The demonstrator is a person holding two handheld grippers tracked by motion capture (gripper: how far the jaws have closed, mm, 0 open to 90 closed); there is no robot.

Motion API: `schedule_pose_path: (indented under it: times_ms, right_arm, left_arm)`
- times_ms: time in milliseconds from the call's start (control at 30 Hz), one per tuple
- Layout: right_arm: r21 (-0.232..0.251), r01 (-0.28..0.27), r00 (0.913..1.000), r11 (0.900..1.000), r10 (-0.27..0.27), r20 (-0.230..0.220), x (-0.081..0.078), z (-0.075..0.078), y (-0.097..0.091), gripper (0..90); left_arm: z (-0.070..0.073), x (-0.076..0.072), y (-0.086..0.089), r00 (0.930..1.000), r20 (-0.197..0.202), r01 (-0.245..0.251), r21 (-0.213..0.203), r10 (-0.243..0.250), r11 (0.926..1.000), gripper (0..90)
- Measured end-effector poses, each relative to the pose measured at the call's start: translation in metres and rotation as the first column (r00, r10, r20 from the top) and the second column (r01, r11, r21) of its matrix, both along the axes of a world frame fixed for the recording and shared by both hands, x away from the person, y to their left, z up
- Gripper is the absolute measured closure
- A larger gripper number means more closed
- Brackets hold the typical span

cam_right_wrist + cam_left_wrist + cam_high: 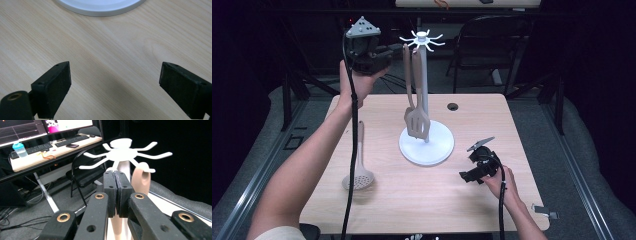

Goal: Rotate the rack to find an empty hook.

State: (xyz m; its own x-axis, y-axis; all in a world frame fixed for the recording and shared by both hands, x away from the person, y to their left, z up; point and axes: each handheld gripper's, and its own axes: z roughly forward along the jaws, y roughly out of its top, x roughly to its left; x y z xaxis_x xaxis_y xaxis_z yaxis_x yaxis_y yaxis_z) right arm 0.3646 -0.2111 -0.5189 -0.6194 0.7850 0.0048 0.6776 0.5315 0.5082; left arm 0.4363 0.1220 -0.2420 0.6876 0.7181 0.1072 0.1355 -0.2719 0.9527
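Left claw [384, 54] raised high beside hook rack [422, 40], forearm stretched up and forward, jaws clenched on nothing, just short of hanging spatula [416, 120]. Right claw [466, 176] resting low on tabletop [492, 115], jaws spread wide, released.

black fingers [116, 195] with brass screws; black cables

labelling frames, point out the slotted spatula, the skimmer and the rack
slotted spatula [417, 123], high view, on its slotted blade
skimmer [359, 179], high view, on its perforated bowl
rack [440, 140], high view, on the bare right part of its round base
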Motion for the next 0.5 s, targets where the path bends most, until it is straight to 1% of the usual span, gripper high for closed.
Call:
schedule_pose_path:
  times_ms: [33, 67, 167, 200, 267, 333, 500]
  right_arm:
    - [-0.010, -0.001, 1.0000, 0.9999, 0.001, -0.001, 0.000, 0.000, 0.000, 10.1]
    - [-0.001, 0.000, 1.0000, 1.0000, 0.000, -0.001, 0.000, 0.000, 0.000, 10.1]
    - [-0.002, 0.000, 1.0000, 1.0000, 0.000, -0.001, 0.000, 0.000, 0.000, 10.1]
    - [-0.025, 0.000, 1.0000, 0.9997, 0.000, 0.002, 0.000, 0.001, 0.000, 10.1]
    - [-0.025, -0.004, 1.0000, 0.9997, 0.004, -0.002, 0.000, 0.001, 0.000, 10.1]
    - [-0.021, -0.001, 1.0000, 0.9998, 0.001, 0.005, 0.000, 0.000, 0.000, 10.2]
    - [-0.020, -0.001, 1.0000, 0.9998, 0.001, 0.006, 0.000, 0.000, -0.001, 10.2]
  left_arm:
    - [0.000, 0.001, 0.000, 1.0000, -0.002, -0.006, 0.005, 0.006, 1.0000, 88.5]
    - [0.000, 0.002, 0.000, 0.9999, -0.005, -0.009, 0.003, 0.009, 1.0000, 88.5]
    - [0.000, 0.005, 0.001, 0.9998, -0.010, -0.017, 0.004, 0.017, 0.9999, 88.5]
    - [0.000, 0.006, 0.001, 0.9998, -0.011, -0.019, 0.005, 0.019, 0.9998, 88.4]
    - [0.001, 0.007, 0.000, 0.9997, -0.009, -0.022, 0.011, 0.022, 0.9997, 88.4]
    - [0.001, 0.008, 0.000, 0.9996, -0.007, -0.028, 0.012, 0.028, 0.9995, 88.5]
    - [0.001, 0.011, 0.000, 0.9993, -0.012, -0.036, 0.020, 0.036, 0.9992, 88.5]
